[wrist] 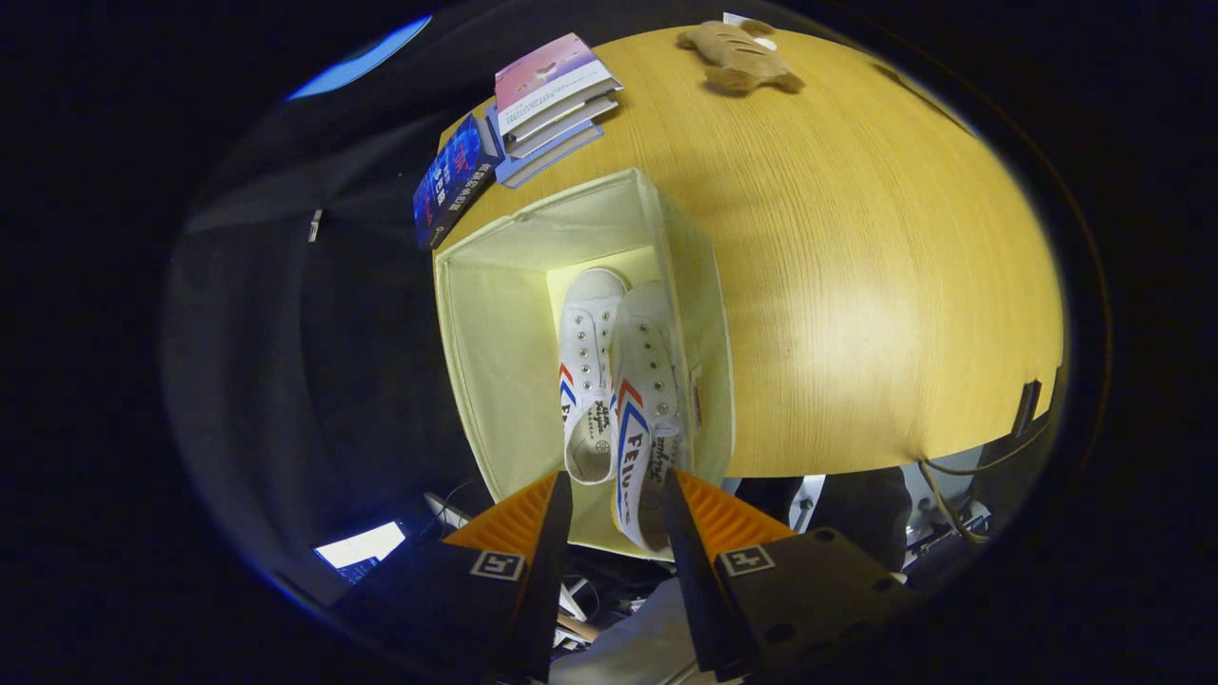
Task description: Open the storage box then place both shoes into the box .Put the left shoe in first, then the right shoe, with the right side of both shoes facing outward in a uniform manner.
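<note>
Both shoes (618,381) stand side by side inside the open box (495,323) on the table (856,285); gripper (618,495) fingers apart above them, holding nothing. Withdraw straight up, clear of the box wall.

Two white sneakers (618,381) in one open fabric storage box (495,323); four books (533,105) stacked or leaning nearby; one plush toy (737,57); one wooden table (856,266).

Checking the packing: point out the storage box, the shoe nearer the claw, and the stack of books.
storage box (495,323), gripper view, inner left wall.
shoe nearer the claw (639,447), gripper view, striped side panel.
stack of books (547,81), gripper view, top cover.
</note>
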{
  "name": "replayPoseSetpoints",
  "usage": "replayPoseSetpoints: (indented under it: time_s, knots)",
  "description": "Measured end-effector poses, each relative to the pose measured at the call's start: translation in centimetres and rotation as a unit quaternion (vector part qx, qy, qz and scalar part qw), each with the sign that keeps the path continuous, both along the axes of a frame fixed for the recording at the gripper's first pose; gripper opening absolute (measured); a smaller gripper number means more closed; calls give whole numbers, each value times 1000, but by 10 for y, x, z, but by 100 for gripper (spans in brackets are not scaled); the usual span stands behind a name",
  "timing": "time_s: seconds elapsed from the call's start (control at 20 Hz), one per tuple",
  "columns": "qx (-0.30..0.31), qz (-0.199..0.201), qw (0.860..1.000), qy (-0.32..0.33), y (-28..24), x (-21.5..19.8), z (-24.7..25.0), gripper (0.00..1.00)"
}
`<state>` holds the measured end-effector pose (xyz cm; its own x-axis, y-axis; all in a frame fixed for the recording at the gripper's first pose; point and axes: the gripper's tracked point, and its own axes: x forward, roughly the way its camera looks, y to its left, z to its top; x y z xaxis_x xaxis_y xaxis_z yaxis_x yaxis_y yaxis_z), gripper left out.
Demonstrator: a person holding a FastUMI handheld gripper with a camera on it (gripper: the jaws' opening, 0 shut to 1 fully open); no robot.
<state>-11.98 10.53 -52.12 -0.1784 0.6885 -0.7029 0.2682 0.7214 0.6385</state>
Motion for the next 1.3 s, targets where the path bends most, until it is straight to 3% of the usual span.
replayPoseSetpoints:
  time_s: [0.15,0.4,0.8,1.05,1.3]
  knots:
    - [19,-11,1000,-2,-9,-4,5,70]
    - [17,-26,998,-54,-47,-7,6,98]
    - [-41,-82,983,-159,-127,-1,0,99]
    - [-86,-127,958,-243,-183,16,10,99]
    - [-152,-155,911,-352,-239,39,19,99]
